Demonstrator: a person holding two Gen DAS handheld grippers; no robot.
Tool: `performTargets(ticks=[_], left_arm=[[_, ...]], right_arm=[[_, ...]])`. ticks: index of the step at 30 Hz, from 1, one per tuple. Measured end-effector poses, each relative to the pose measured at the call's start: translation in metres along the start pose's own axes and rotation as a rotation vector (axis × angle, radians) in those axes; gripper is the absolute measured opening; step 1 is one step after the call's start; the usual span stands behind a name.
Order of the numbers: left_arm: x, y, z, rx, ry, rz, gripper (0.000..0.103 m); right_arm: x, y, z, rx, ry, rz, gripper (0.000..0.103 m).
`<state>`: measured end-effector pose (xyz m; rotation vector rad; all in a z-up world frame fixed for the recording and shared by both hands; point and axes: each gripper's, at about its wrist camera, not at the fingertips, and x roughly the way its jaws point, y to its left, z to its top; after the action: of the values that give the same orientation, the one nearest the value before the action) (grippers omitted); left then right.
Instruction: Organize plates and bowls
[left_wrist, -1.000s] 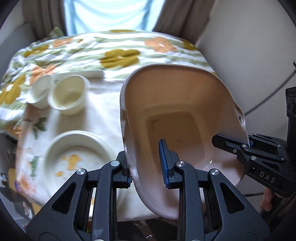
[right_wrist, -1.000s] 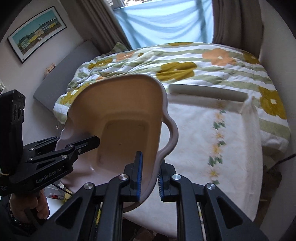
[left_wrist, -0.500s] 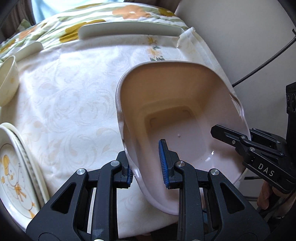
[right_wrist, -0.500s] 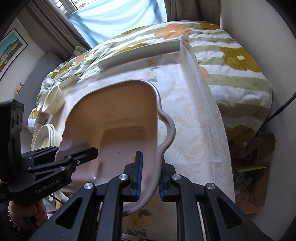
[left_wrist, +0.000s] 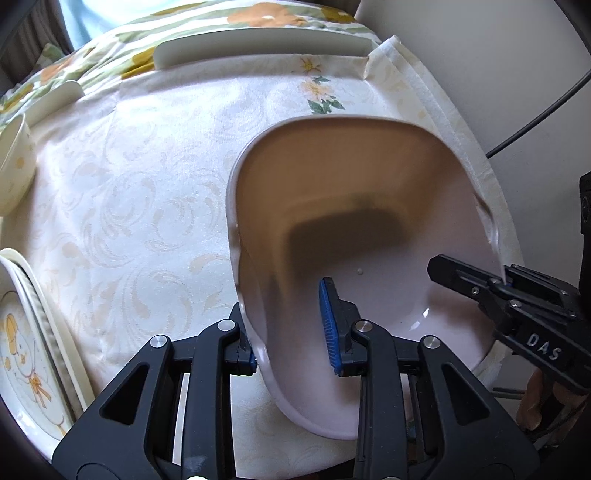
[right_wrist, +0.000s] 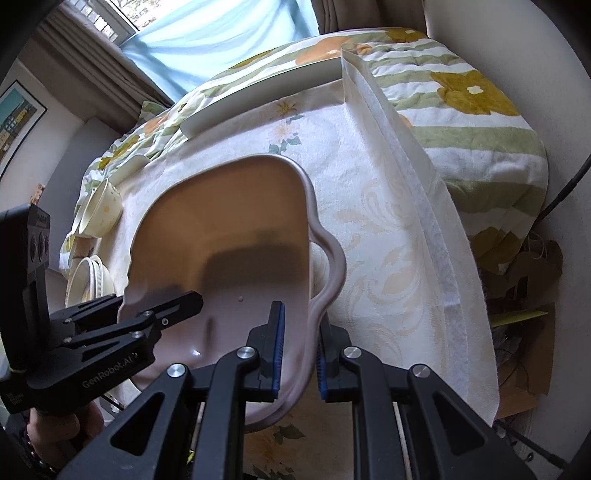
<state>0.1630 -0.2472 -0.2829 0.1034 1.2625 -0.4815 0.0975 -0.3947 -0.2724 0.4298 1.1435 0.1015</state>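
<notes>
Tilting above the cloth-covered counter (left_wrist: 147, 206), a pale pink plastic basin with scalloped handles (left_wrist: 369, 236) was held at both sides. Its left rim was straddled by the left tool (left_wrist: 291, 332), whose pads stood spread and not pressed onto it, while its right rim was pinched by the right tool (right_wrist: 299, 354). A cream bowl (right_wrist: 105, 214) and stacked cream plates with a cartoon print (left_wrist: 26, 350) were set at the counter's left edge.
</notes>
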Motion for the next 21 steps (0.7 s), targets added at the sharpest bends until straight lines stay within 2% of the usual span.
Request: performTargets(ticks=[1, 2, 3, 4, 5, 6, 11, 15, 21], left_arm=[[0.004, -0.003, 0.002, 0.008, 0.004, 0.006, 0.030], [0.004, -0.004, 0.002, 0.019, 0.005, 0.005, 0.038], [0.005, -0.006, 0.002, 0.025, 0.002, 0.009, 0.045], [0.004, -0.007, 0.002, 0.029, -0.004, 0.017, 0.061], [0.003, -0.007, 0.001, 0.031, -0.011, 0.022, 0.071], [0.002, -0.007, 0.001, 0.030, -0.017, 0.021, 0.072], [-0.001, -0.006, -0.001, 0.027, -0.005, 0.022, 0.072], [-0.018, -0.007, -0.004, 0.027, -0.018, 0.035, 0.072], [-0.080, 0.004, -0.009, -0.003, -0.098, 0.075, 0.072]], right_arm=[[0.001, -0.003, 0.000, 0.025, 0.000, 0.016, 0.014], [0.001, -0.006, 0.000, 0.043, -0.001, 0.029, 0.021], [0.001, -0.009, 0.000, 0.063, -0.008, 0.039, 0.032], [0.001, -0.011, 0.000, 0.077, -0.015, 0.039, 0.043], [0.000, -0.013, -0.001, 0.088, -0.021, 0.040, 0.061], [-0.001, -0.014, -0.001, 0.097, -0.027, 0.045, 0.063], [-0.013, -0.016, 0.001, 0.108, -0.052, 0.052, 0.063], [-0.034, -0.010, 0.006, 0.079, -0.077, 0.038, 0.063], [-0.076, 0.025, 0.020, -0.047, -0.132, 0.052, 0.063]])
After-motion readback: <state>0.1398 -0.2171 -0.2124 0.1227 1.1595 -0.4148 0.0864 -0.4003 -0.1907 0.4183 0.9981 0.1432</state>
